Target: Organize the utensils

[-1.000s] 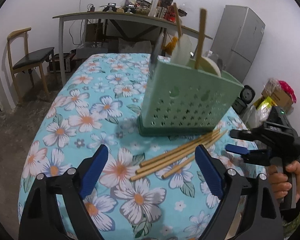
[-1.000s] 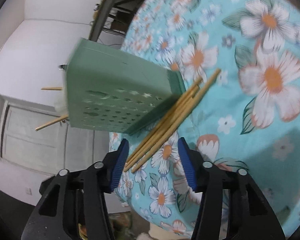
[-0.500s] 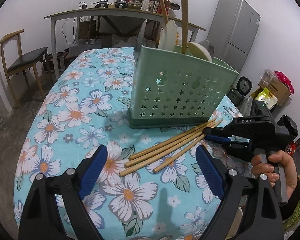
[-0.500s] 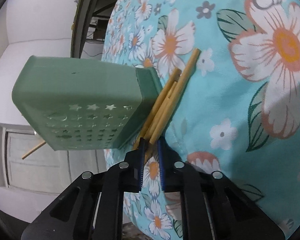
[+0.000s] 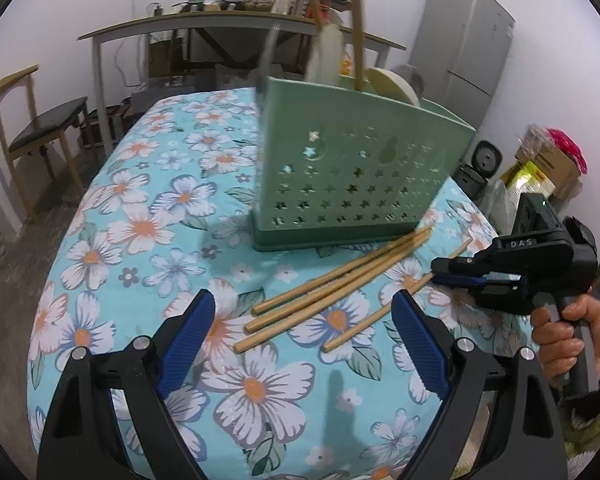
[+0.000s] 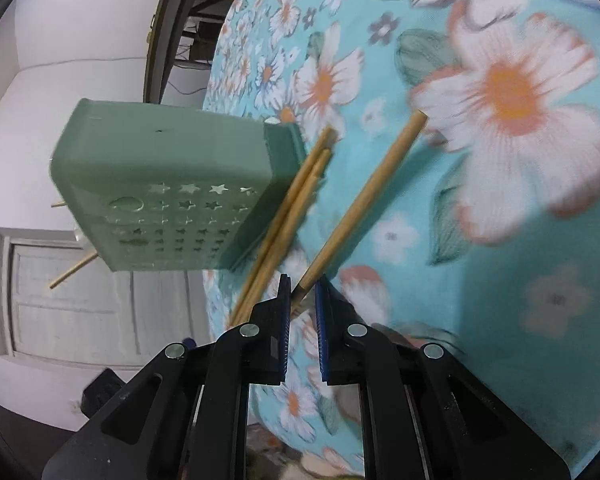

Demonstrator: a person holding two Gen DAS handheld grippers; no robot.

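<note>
Wooden chopsticks (image 5: 336, 284) are lying loose on the flowery table (image 5: 148, 216), right in front of the green utensil holder (image 5: 356, 172). Right hand-held gripper (image 6: 302, 300) has clamped down on the tip of one chopstick (image 6: 364, 196), angled off from the other three. Left hand-held gripper (image 5: 304, 340) just hovers wide open, nothing in it.

Wood, plastic and cloth, as I see them.
The chopsticks (image 5: 332, 294) look like bare matt wood, the green caddy (image 5: 360, 176) smooth matt plastic, the flowered tablecloth (image 5: 140, 216) soft printed cloth, my finger pads (image 5: 418, 344) ribbed blue.
</note>
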